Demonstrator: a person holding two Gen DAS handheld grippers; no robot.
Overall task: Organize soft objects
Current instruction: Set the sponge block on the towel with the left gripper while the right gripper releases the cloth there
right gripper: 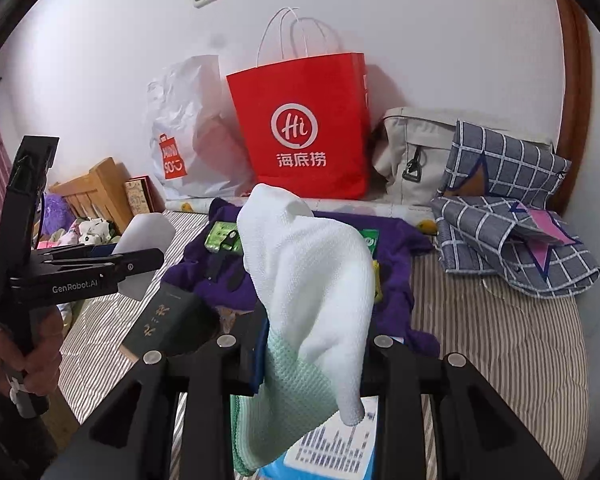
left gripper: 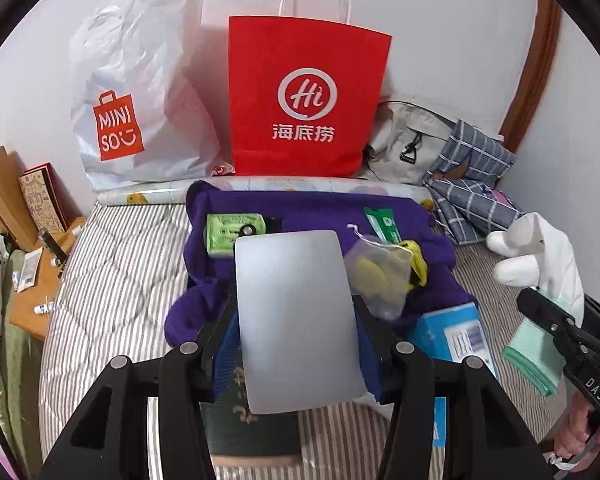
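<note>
My left gripper (left gripper: 296, 332) is shut on a flat grey pad with rounded corners (left gripper: 296, 312), held upright over a purple cloth (left gripper: 300, 212) spread on the striped bed. On that cloth lie a green packet (left gripper: 232, 232), a mesh pouch with yellow items (left gripper: 380, 276) and a green sachet (left gripper: 384, 224). My right gripper (right gripper: 314, 352) is shut on a white-and-mint towel (right gripper: 316, 272) that drapes over its fingers. In the left wrist view the right gripper (left gripper: 548, 316) and towel (left gripper: 548, 248) hang at the right edge. The left gripper (right gripper: 100, 268) shows at the left of the right wrist view.
A red paper bag (left gripper: 304, 100), a white plastic bag (left gripper: 140, 92) and a beige bag (left gripper: 404, 140) stand against the wall. A checked blue cloth (right gripper: 512, 232) lies at the right. A dark green box (right gripper: 168, 316) and a blue-white box (left gripper: 452, 336) lie near the grippers. A wooden bedside stand (left gripper: 40, 280) is left.
</note>
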